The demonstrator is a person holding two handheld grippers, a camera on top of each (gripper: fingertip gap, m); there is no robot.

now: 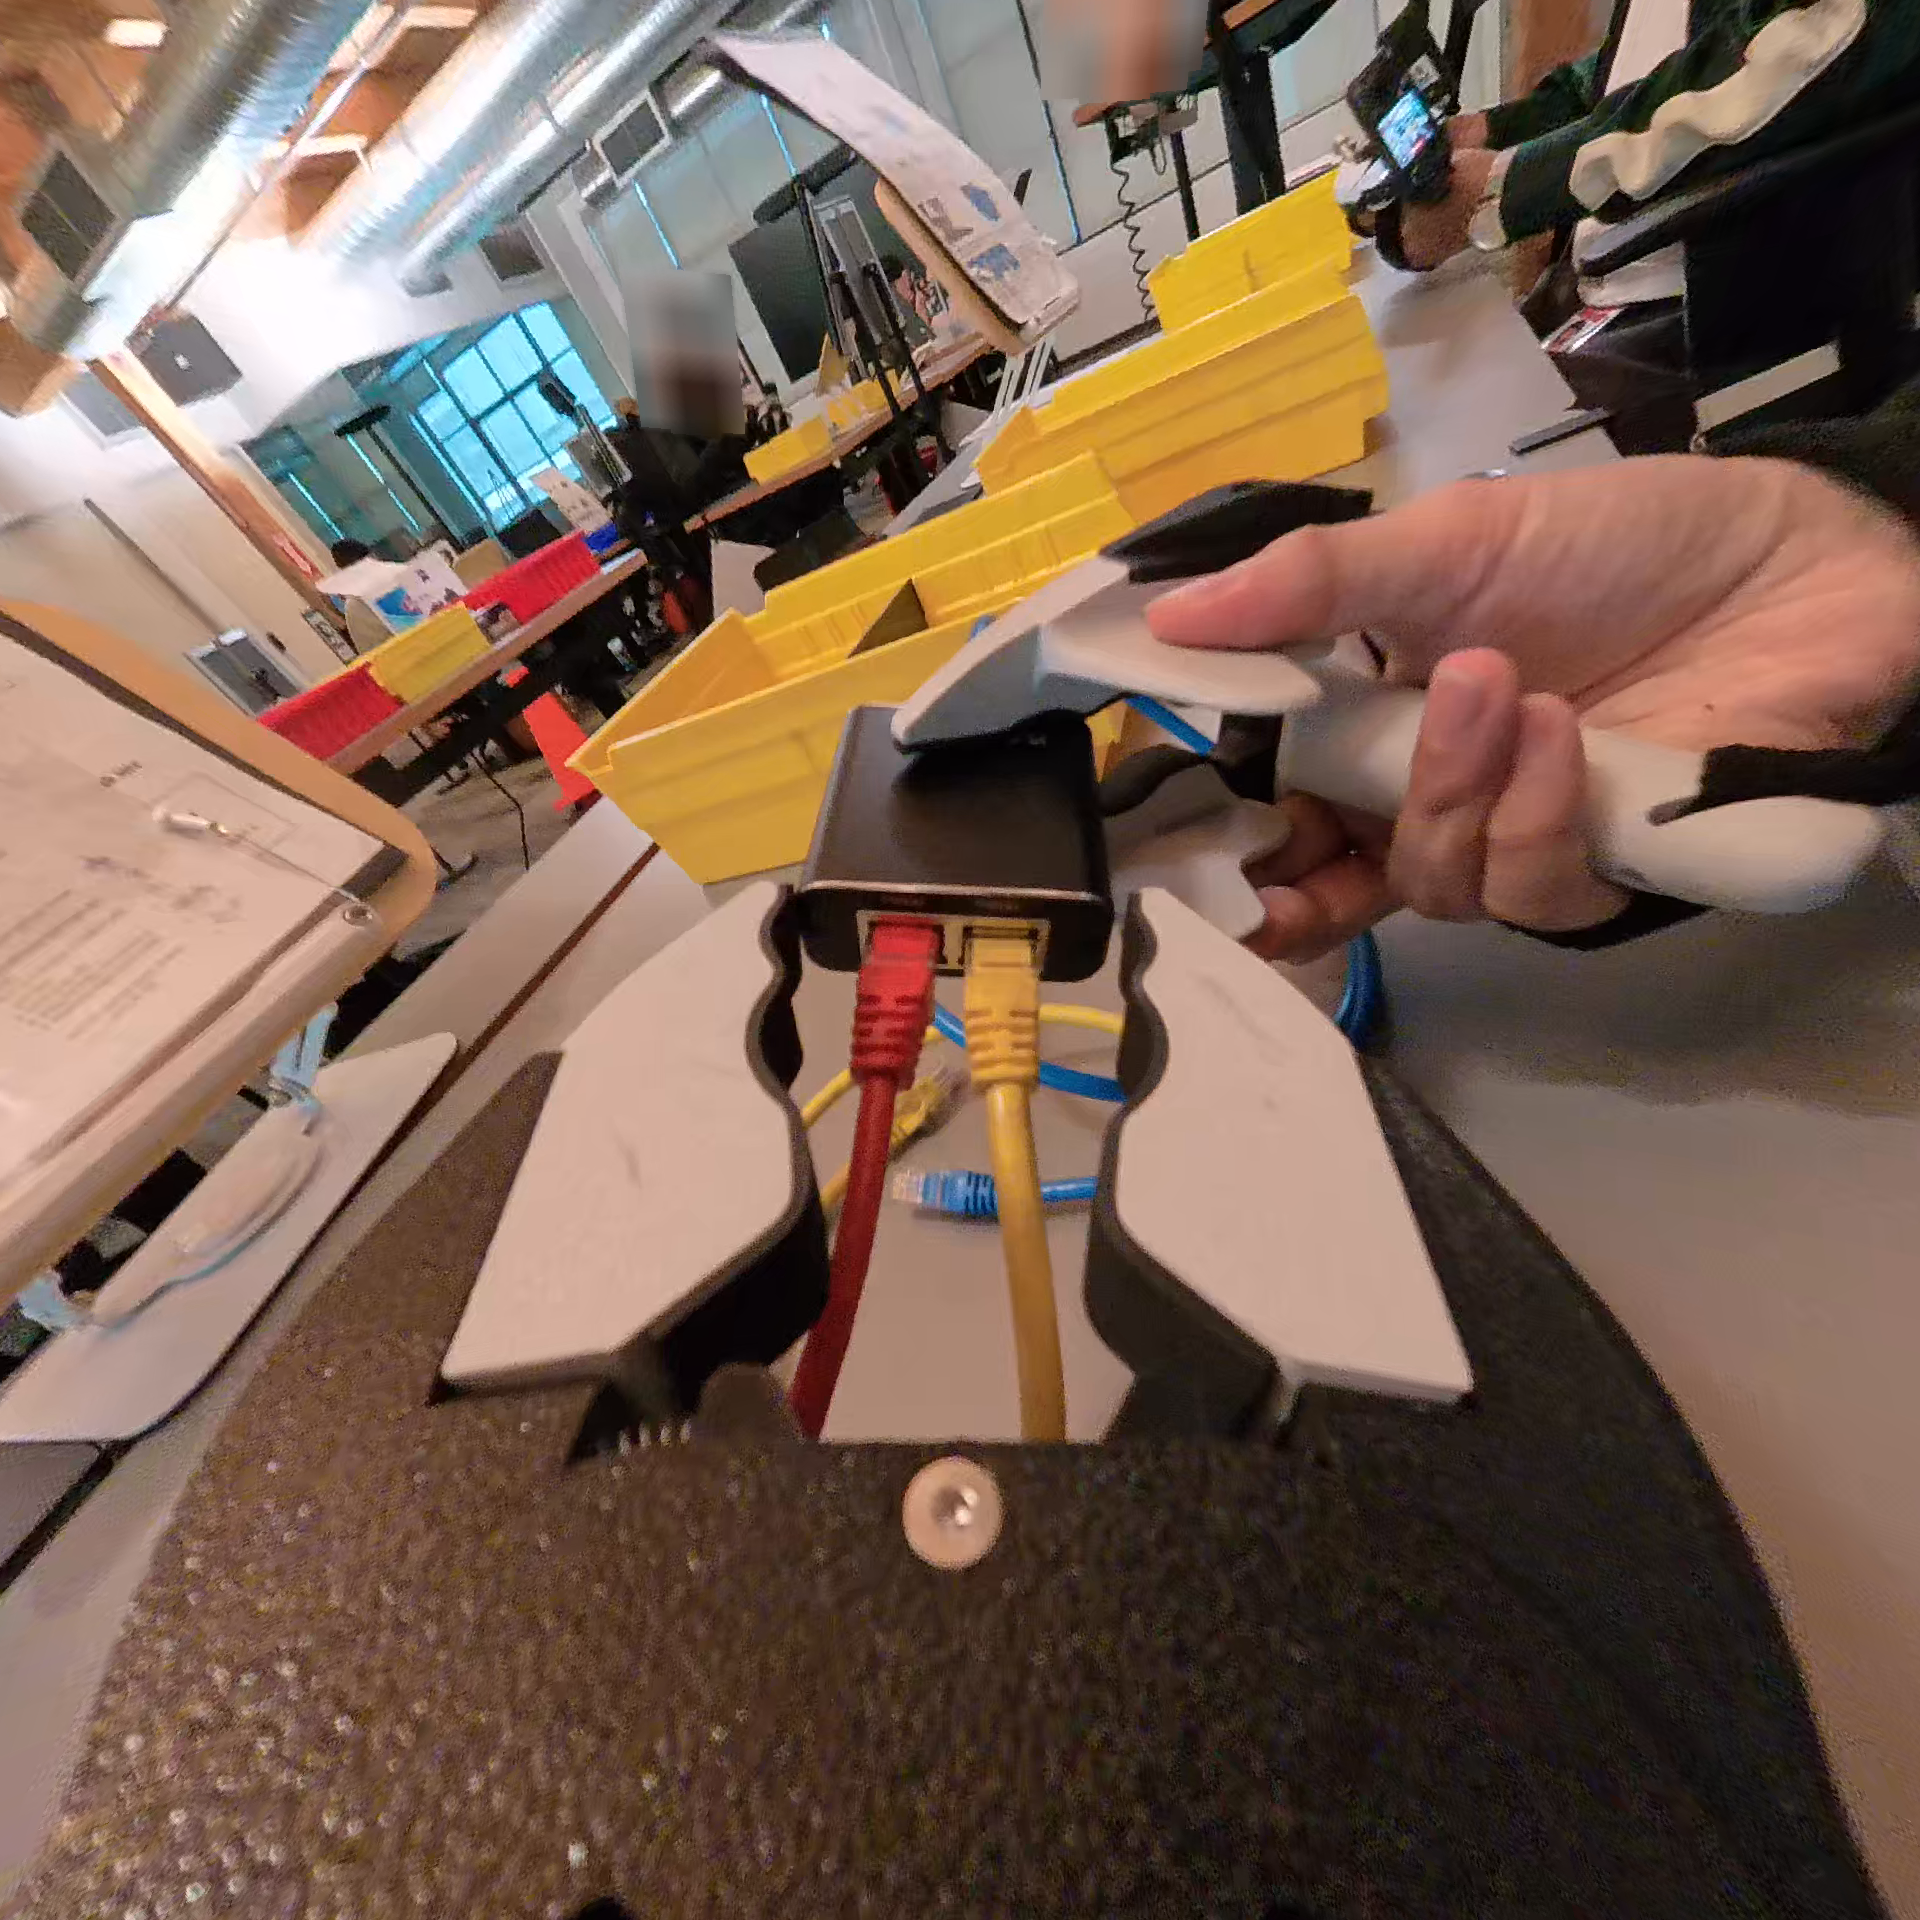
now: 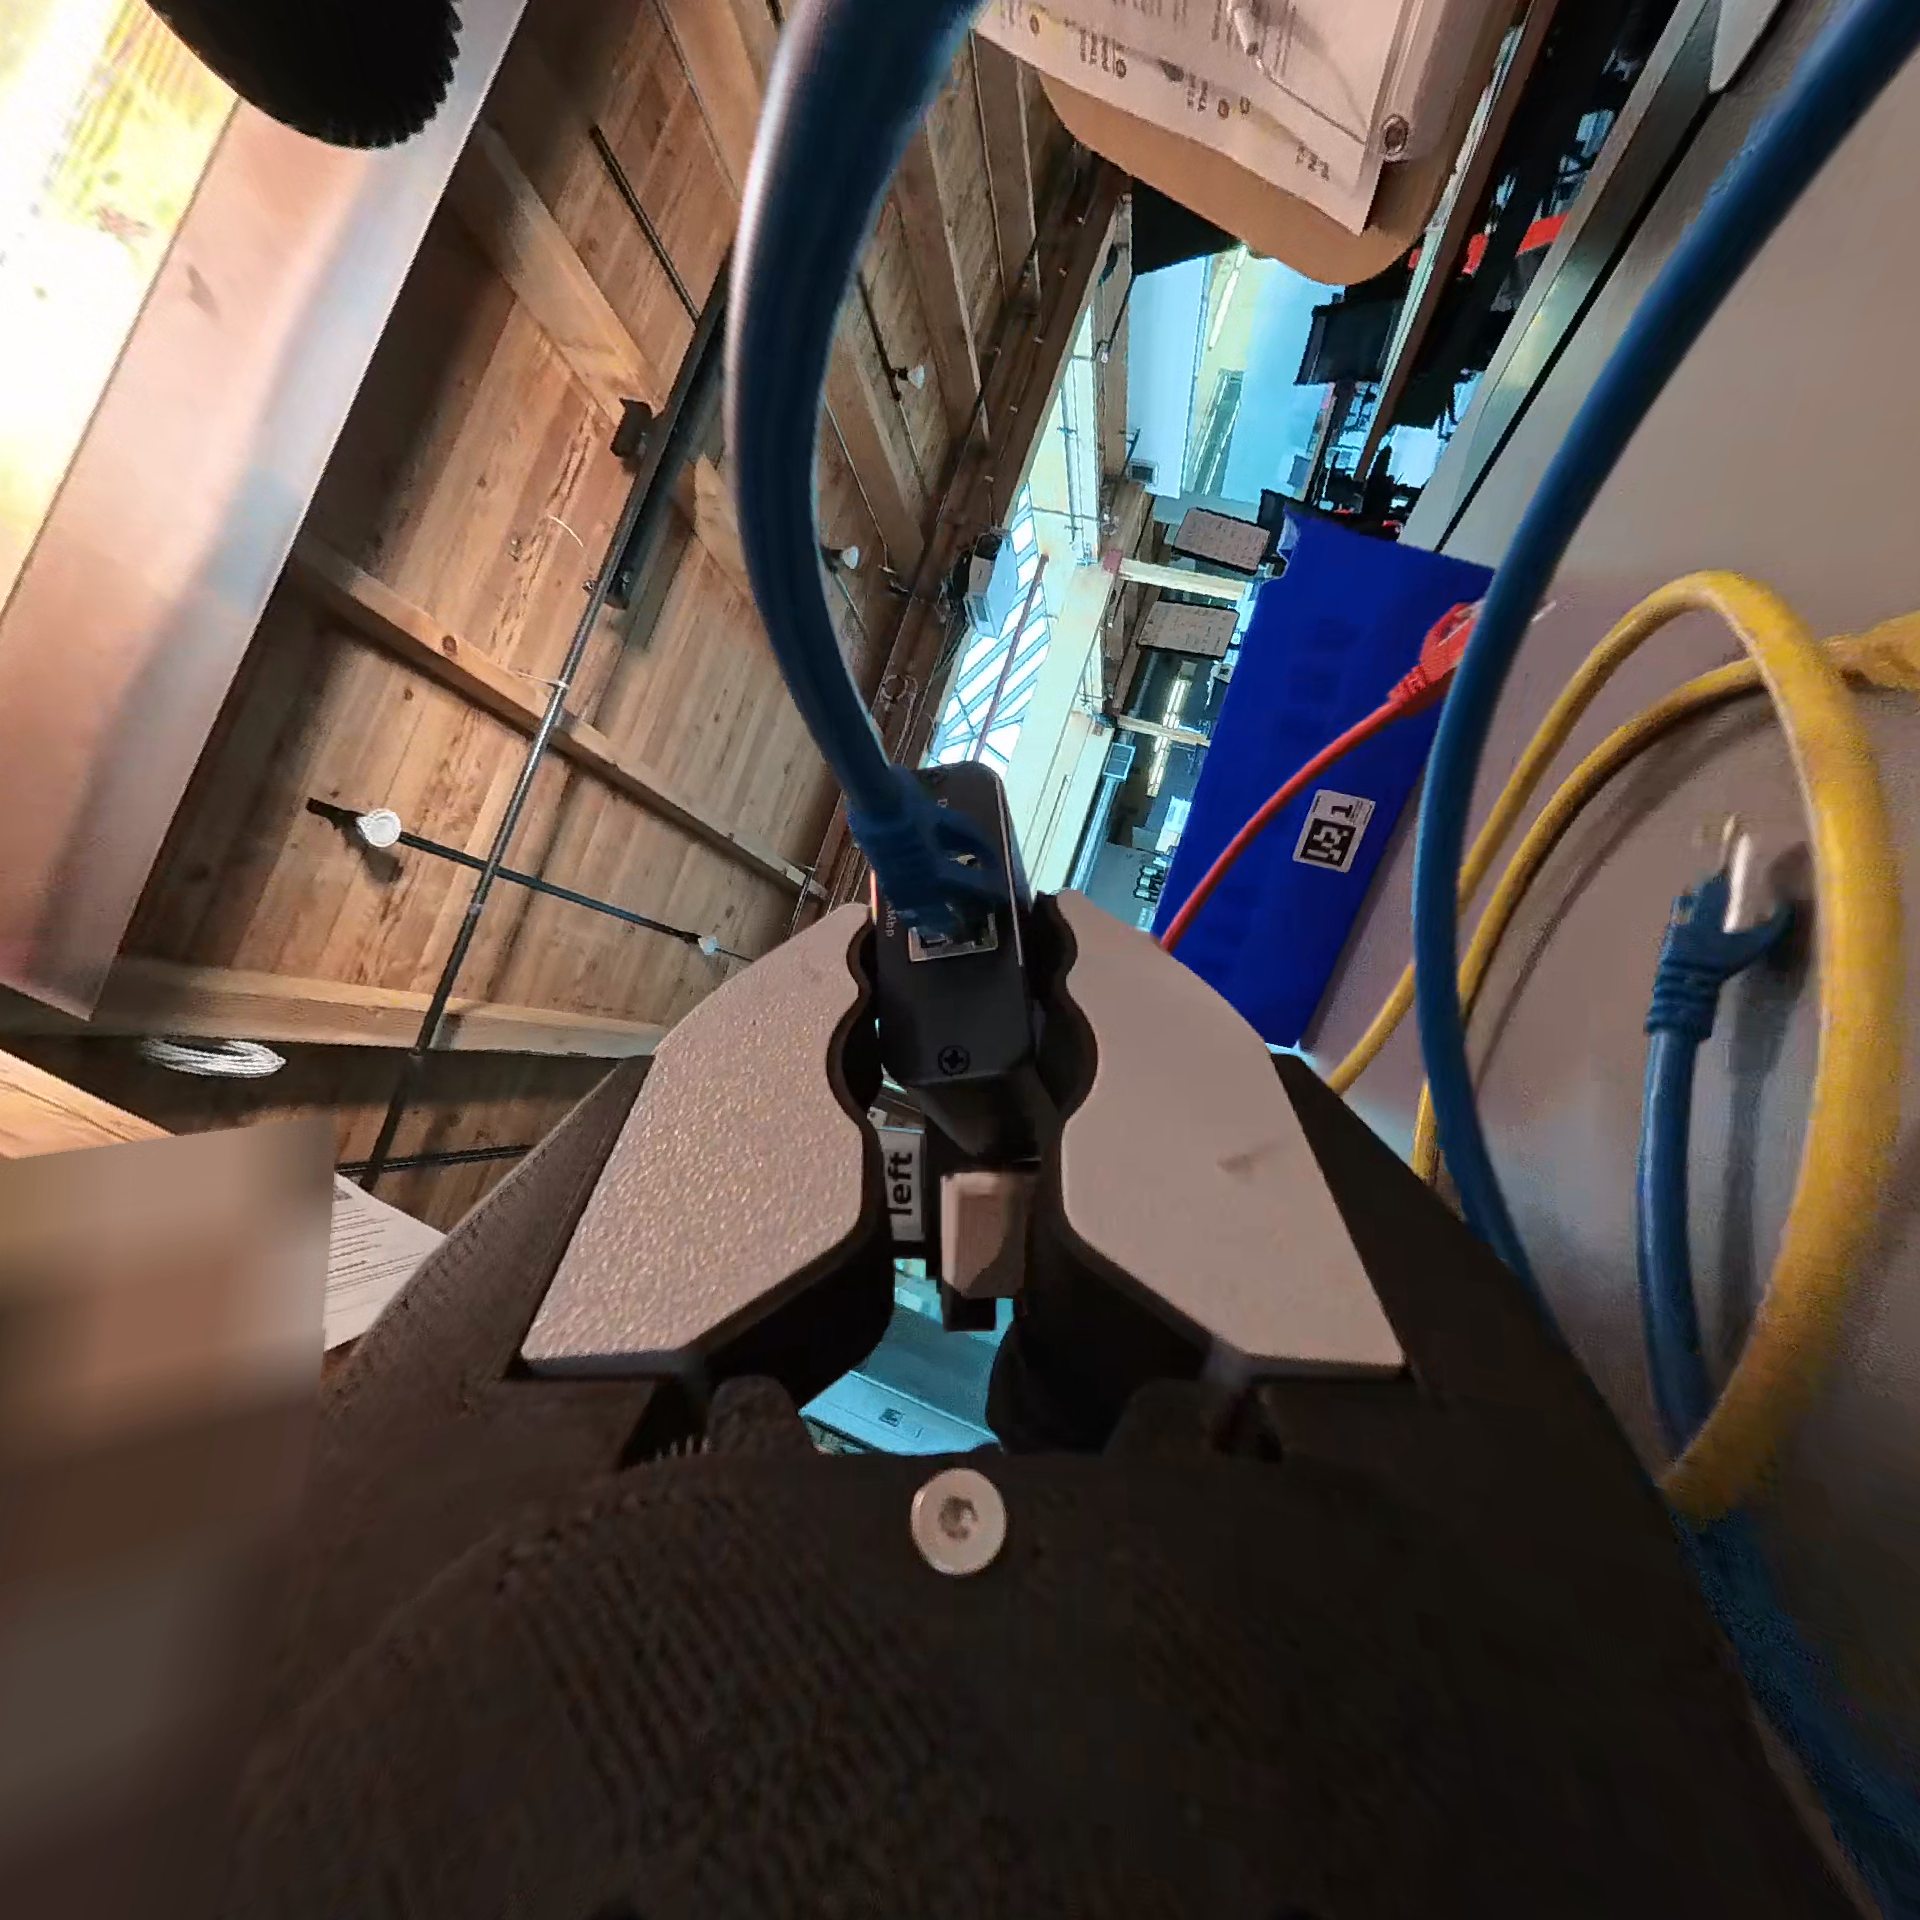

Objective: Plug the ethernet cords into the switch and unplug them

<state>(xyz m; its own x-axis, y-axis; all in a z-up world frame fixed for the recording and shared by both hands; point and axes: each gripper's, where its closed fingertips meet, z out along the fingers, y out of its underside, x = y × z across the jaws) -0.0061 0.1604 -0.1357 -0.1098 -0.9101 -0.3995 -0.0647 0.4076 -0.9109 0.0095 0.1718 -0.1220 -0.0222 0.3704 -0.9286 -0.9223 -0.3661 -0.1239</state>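
A black switch (image 1: 956,831) is held above the grey table (image 1: 1662,1143). A red cord (image 1: 883,1018) and a yellow cord (image 1: 1003,1018) are plugged into its near end, side by side. My left gripper (image 1: 956,935) is open, with its fingertips flanking that end and both cords running between the fingers. My right gripper (image 1: 997,769), held by a hand (image 1: 1558,675), is shut on the switch from the far side. In the right wrist view it (image 2: 956,935) clamps the switch (image 2: 966,1029), and a blue cord (image 2: 790,468) is plugged into the facing end.
Loose blue (image 1: 945,1190) and yellow (image 1: 925,1117) plugs lie on the table under the switch. Yellow bins (image 1: 727,748) stand behind it and a clipboard stand (image 1: 156,883) is on the left. Cord loops (image 2: 1818,831) and a blue bin (image 2: 1309,779) show in the right wrist view.
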